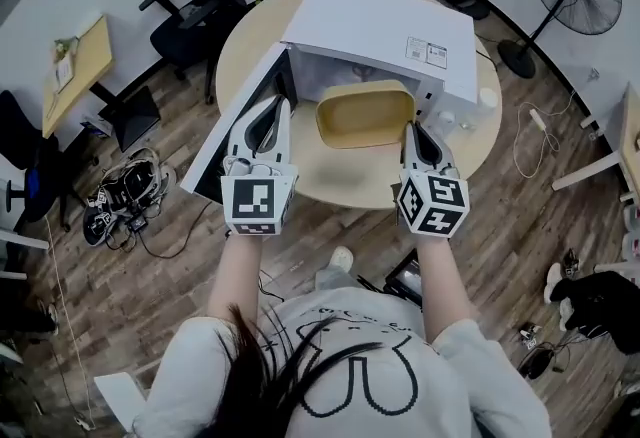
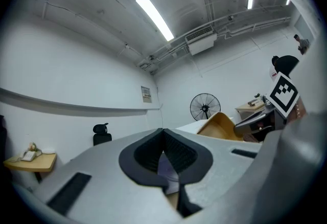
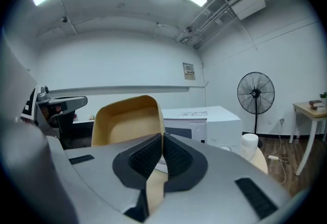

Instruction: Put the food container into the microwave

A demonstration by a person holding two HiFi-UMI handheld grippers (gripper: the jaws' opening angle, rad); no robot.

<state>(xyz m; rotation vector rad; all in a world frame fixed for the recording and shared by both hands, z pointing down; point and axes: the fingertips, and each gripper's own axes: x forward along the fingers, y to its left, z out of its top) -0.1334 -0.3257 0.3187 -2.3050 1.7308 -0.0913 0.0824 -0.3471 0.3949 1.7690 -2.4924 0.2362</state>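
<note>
At the left of the head view, the microwave's door [image 1: 235, 131] is seen swung open over the edge of the round table [image 1: 350, 188]. The left gripper [image 1: 274, 109] is held above that door, just left of the food container [image 1: 365, 116] and apart from it. In the left gripper view its jaws are pressed together, and nothing can be made out clamped between them [image 2: 163, 138]; the container [image 2: 219, 127] is seen off to their right.

At the centre, the tan food container is held before the open front of the white microwave [image 1: 380, 26]. Whether its far end is already inside cannot be told. Only its bare tan inside is shown [image 3: 127, 120], and a shadow is cast below it on the table.

To the right, the container's right-hand wall is pinched by the right gripper [image 1: 411, 130]. In the right gripper view the wall is seen running up between the closed pads [image 3: 162, 141]. Further right, a small white jar [image 1: 487, 98] is stood on the table beside the microwave.
</note>
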